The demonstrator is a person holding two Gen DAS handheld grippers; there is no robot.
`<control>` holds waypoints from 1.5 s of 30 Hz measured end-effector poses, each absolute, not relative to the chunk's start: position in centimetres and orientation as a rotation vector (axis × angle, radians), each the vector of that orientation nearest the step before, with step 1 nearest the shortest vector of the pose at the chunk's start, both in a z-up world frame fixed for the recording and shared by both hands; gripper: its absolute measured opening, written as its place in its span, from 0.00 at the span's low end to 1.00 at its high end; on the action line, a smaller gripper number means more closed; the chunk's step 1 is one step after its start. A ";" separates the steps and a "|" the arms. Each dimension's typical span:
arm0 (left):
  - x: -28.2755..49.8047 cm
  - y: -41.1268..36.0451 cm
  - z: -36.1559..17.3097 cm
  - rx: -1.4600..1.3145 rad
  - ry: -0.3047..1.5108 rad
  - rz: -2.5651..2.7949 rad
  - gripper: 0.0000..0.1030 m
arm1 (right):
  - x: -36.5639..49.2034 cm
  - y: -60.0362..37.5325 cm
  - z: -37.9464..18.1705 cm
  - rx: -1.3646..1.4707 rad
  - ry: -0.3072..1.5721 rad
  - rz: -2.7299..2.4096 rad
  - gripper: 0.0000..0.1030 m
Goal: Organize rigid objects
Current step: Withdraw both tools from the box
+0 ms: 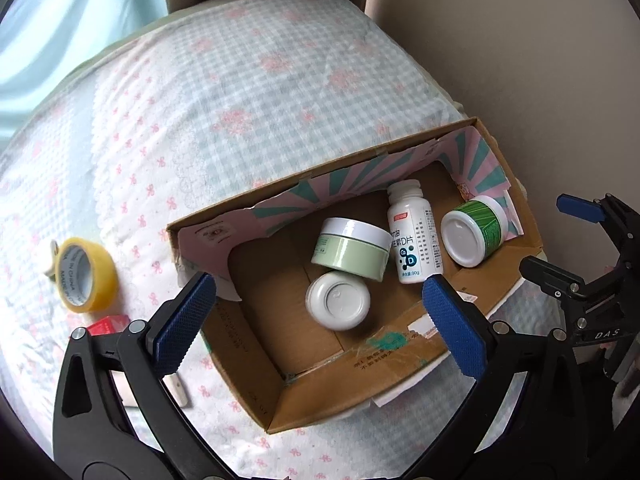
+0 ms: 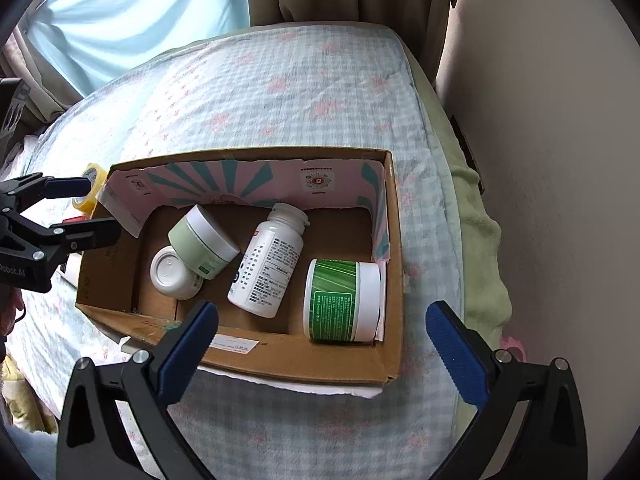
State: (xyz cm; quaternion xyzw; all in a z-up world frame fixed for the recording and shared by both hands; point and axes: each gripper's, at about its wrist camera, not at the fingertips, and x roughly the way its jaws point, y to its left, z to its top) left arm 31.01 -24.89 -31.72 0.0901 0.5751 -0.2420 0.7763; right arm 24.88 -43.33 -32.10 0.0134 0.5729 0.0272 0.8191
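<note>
1. Bed [image 1: 248, 92] — checked cover with pink bows; carries everything listed here.
2. Cardboard box [image 2: 394, 264] — open-topped, near the bed's wall-side edge; holds four containers, all on the box floor.
3. Left gripper [image 1: 320, 312] — jaws spread wide, grasping nothing; hovers over the near wall of the box.
4. Right gripper [image 2: 322, 344] — jaws likewise released and empty; hovers at the box's near wall, by the green-labelled end.
5. White pill bottle [image 2: 268, 264] — lies on its side mid-box, long axis running from near wall to far wall, cap toward the far wall.
6. Green-labelled jar [image 2: 340, 300] — on its side in the right-hand corner, white lid toward the side wall.
7. Pale green jar [image 1: 350, 250] — tilted, leaning on item 8, beside the pill bottle.
8. White jar [image 1: 338, 300] — partly under item 7.
9. Yellow tape roll [image 1: 82, 276] — outside the box, on the bed to its left. Judged the next thing to pack: it lies left of the left gripper, which is the nearer one.
10. Red item [image 1: 108, 324] — small, near the tape, partly hidden; identity unclear.
</note>
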 end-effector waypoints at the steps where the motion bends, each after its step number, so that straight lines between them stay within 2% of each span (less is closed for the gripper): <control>1: 30.6 -24.5 -31.3 0.192 1.238 -0.520 1.00 | 24.7 -43.2 -31.8 0.026 1.216 0.057 1.00; 15: 23.9 -16.6 -23.8 0.166 1.142 -0.461 1.00 | 21.3 -39.1 -24.2 0.012 1.143 0.055 1.00; 24: 20.6 -8.5 -20.4 0.145 1.101 -0.376 1.00 | 18.9 -32.2 -19.7 -0.067 1.059 0.099 1.00; 36: 19.3 3.7 -18.2 0.121 1.068 -0.285 1.00 | 19.0 -22.1 -18.0 0.016 1.027 0.195 1.00; 45: 22.1 12.7 -19.5 0.061 1.081 -0.278 1.00 | 20.8 -13.9 -18.9 -0.017 1.059 0.230 1.00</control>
